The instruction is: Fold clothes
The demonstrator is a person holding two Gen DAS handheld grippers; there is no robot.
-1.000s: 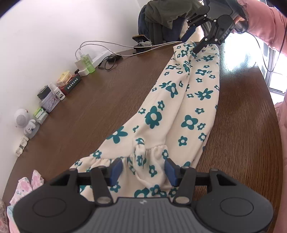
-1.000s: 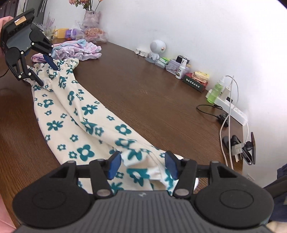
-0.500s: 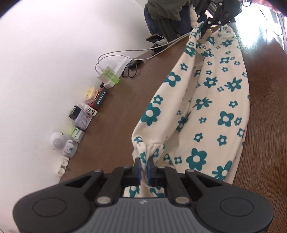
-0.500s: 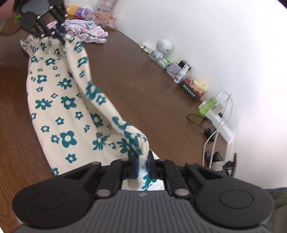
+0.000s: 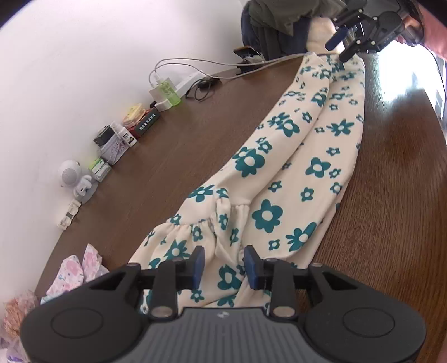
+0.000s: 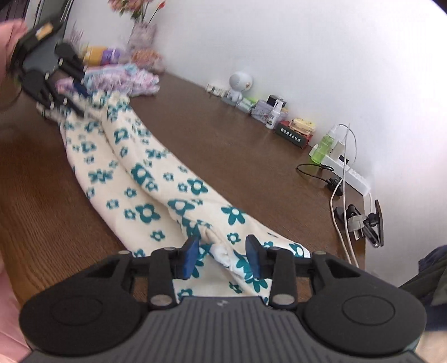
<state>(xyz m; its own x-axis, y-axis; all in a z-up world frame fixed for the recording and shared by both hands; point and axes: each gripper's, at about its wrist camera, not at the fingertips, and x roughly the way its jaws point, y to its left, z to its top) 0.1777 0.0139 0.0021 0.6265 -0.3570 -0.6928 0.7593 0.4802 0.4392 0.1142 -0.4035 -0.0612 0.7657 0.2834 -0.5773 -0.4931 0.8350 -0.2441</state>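
Note:
Cream trousers with teal flowers lie folded lengthwise on the brown table, one leg over the other. My left gripper hovers over the gathered waistband end; its jaws are opening, and the blue pads stand clear of the cloth between them. My right gripper sits at the cuff end of the trousers, its jaws opening too, with a fold of hem lying loose between the pads. Each gripper shows small at the far end of the other's view: the right gripper and the left gripper.
Along the wall stand a white robot toy, small boxes and bottles, a green bottle, a power strip with cables and a clip stand. Pastel clothes are piled at one end, dark clothing at the other.
Both grippers were shut on the raised edge of the trousers half a second ago. They have laid it down across the other leg and let go; both pairs of jaws now stand apart.

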